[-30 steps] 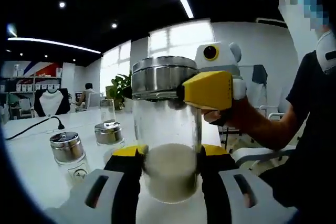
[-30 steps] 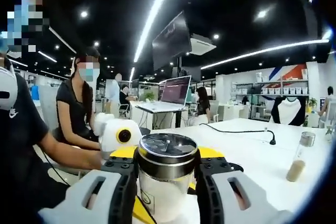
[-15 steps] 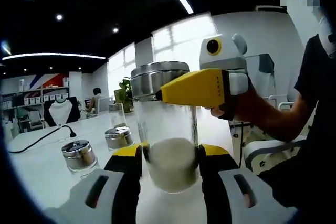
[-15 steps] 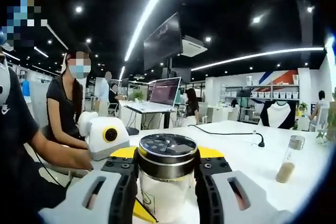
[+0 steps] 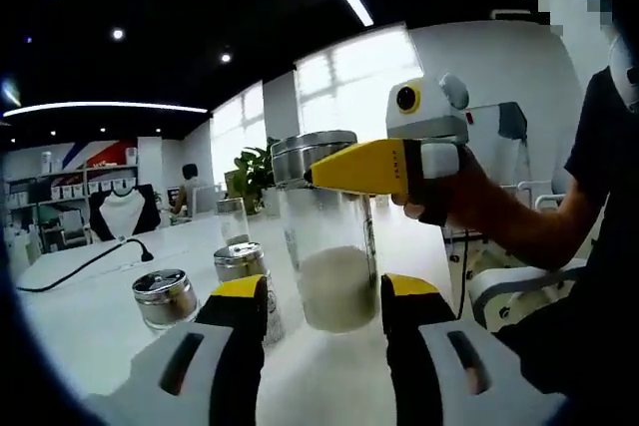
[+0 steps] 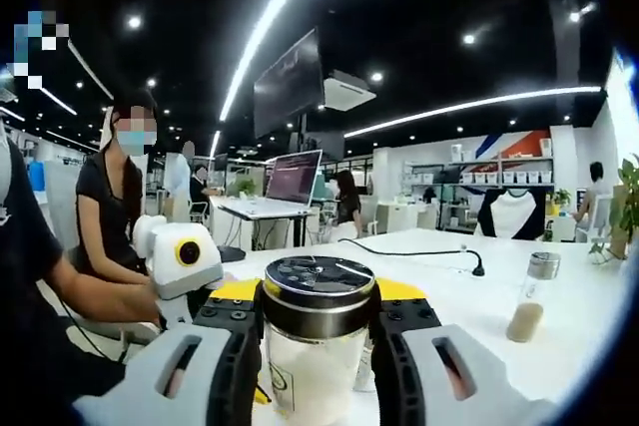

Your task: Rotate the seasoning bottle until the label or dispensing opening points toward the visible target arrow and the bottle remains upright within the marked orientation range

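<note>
In the left gripper view we see the seasoning bottle [image 5: 327, 236], a clear glass jar with a metal lid and a pale powder filling its lower part, standing upright on the white table [image 5: 90, 311] near the table's edge closest to the person. The left gripper [image 5: 324, 321] sits low in front of the bottle with its yellow-tipped jaws spread; the bottle stands beyond the tips, in line with the gap, and we see no contact with the glass. The right gripper [image 5: 329, 169] enters this view from the right, held in the person's hand [image 5: 449, 202], and one yellow jaw lies across the bottle just under the lid.

In the right gripper view we look down the right gripper [image 6: 318, 331], whose jaws pinch the seasoning bottle [image 6: 318, 346] at its neck, the perforated metal lid [image 6: 318, 286] rising between them. A small label marking shows on the glass low at the left. We cannot make out a target arrow.

Toward the table's far side, in the left gripper view, stand two short metal-lidded shakers [image 5: 166, 296] and a taller glass jar [image 5: 234, 218]. A black cable [image 5: 85, 261] runs across the table surface. In the right gripper view a slim bottle [image 6: 531, 296] with brown contents stands well apart, toward the table's right edge.
</note>
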Tool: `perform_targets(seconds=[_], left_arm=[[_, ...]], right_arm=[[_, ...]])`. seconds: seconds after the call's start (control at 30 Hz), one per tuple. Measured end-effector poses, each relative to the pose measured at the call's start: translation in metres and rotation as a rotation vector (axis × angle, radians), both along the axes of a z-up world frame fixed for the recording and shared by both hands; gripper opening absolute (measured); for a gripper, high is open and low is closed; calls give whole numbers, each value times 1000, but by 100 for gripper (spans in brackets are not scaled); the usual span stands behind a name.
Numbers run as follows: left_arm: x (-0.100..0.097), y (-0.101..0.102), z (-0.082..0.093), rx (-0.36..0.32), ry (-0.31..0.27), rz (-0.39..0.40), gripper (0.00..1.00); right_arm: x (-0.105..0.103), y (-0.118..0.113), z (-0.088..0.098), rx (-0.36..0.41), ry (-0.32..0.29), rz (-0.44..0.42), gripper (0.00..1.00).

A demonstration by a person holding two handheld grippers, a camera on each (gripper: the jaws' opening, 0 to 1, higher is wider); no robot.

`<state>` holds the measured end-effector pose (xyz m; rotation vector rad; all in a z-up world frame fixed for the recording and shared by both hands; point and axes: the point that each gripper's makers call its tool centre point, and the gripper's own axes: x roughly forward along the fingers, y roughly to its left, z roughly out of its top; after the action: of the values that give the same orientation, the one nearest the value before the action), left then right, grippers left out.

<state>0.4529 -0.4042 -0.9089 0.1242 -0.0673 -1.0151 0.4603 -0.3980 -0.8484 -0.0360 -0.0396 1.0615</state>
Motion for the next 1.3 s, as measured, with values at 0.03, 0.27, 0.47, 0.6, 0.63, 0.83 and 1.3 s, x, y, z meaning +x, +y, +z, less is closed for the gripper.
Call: perform_targets(seconds=[0.03, 0.27, 0.47, 0.6, 0.63, 0.83, 1.3], left_arm=[[2, 2, 3, -6, -10, 12, 51], [6, 16, 24, -22, -99, 79, 61], [12, 27, 31, -60, -92, 110, 66], [16, 32, 30, -47, -92, 136, 73], [17, 33, 30, -46, -92, 146, 75], [25, 41, 27, -15, -87, 190, 86], [42, 64, 17, -13, 22, 274, 98]], right_arm=[[2, -2, 0, 2, 2, -7, 39], [14, -18, 0, -5, -8, -68, 39], [23, -31, 0, -9, -16, -102, 39], [33, -40, -6, -21, -15, -132, 39], [36, -42, -6, -21, -14, -138, 39], [53, -53, -15, -16, 8, -169, 39], [76, -58, -32, -60, 19, -198, 39]])
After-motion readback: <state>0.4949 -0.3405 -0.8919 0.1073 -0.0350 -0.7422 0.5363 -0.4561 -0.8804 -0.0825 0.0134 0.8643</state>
